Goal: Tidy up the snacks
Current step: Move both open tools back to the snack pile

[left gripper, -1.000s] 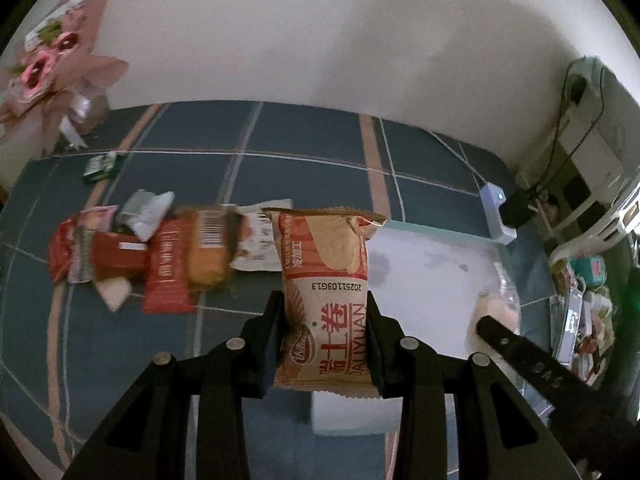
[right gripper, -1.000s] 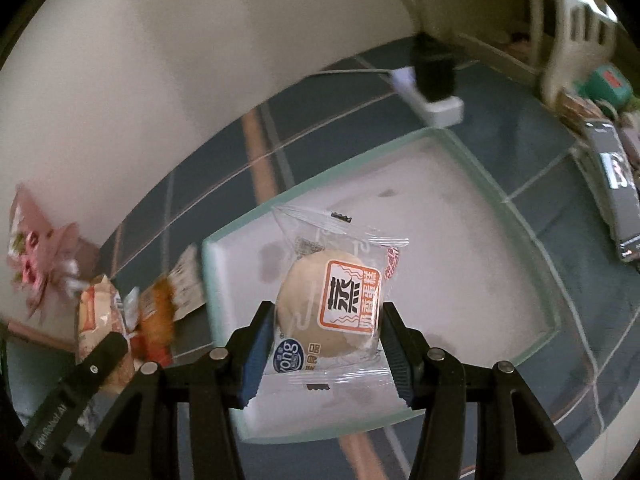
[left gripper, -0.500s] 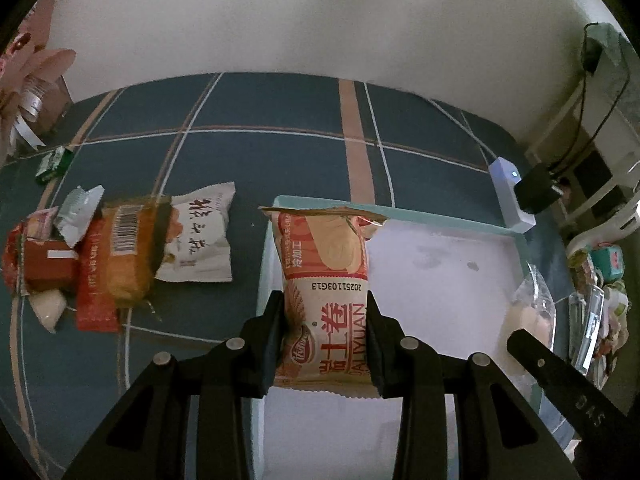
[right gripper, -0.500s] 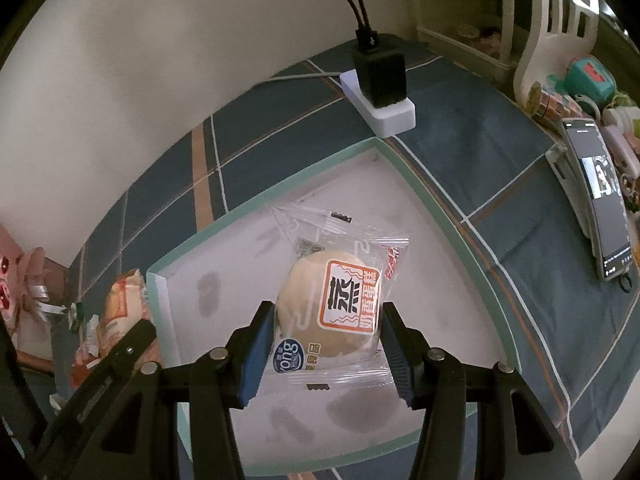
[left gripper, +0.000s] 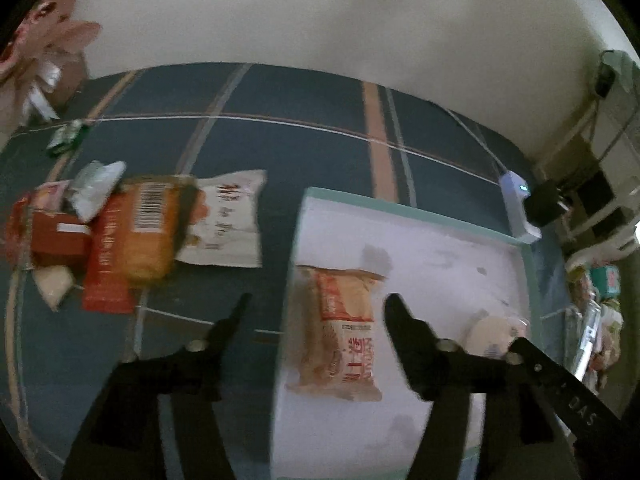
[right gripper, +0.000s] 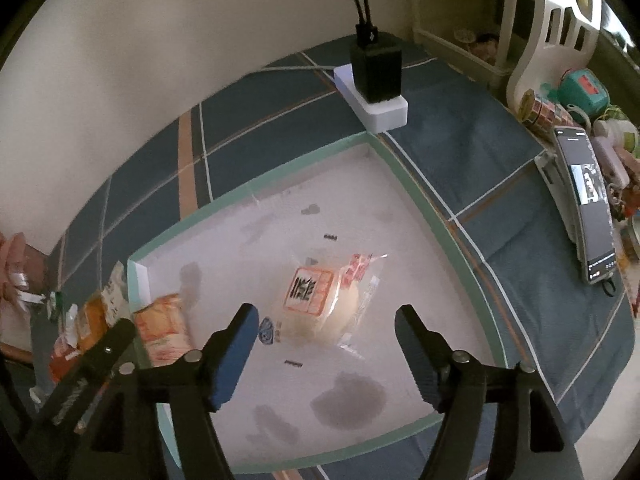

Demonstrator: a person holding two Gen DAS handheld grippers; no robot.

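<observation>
Fingers (left gripper: 404,332) of the left gripper (left gripper: 316,308) spread and opening further, pads clear of the orange egg-roll packet (left gripper: 340,332) lying between and beyond them; fingers (right gripper: 236,344) of the right gripper (right gripper: 324,316) likewise parted and widening, nothing pinched, blue pad facing the bun wrapper without touching it.

Egg-roll packet flat on the white floor of the teal-rimmed tray (left gripper: 400,208), close to the tray's left wall, printed face up; seen again in the right wrist view at the tray's near-left corner (right gripper: 164,332); clear-wrapped steamed bun (right gripper: 320,304) resting near the tray's middle, red-and-white label up, well apart from the egg-roll packet; same bun showing pale at the right of the left wrist view (left gripper: 490,330), partly hidden behind the tip of the right gripper (left gripper: 560,392); darker blotches (right gripper: 348,400) on the tray floor near the front edge.

Outside the tray, to its left, a loose pile of snack packets on the blue plaid cloth (left gripper: 280,152): white packet (left gripper: 228,224) nearest the tray, orange barcode packet (left gripper: 148,228) overlapping it, red packets (left gripper: 104,276) and a silver wrapper (left gripper: 96,188) further left; small green packet (left gripper: 66,138) apart, near the far edge; pink bouquet wrapping (left gripper: 44,48) at the far left corner.

Beyond the tray's far corner, a white power strip (right gripper: 372,100) carrying a black charger (right gripper: 376,68) with two cables rising; to the right, a smartphone (right gripper: 588,204) on a stand, screen lit; cluttered small items (right gripper: 560,108) behind it by a white plastic rack.
</observation>
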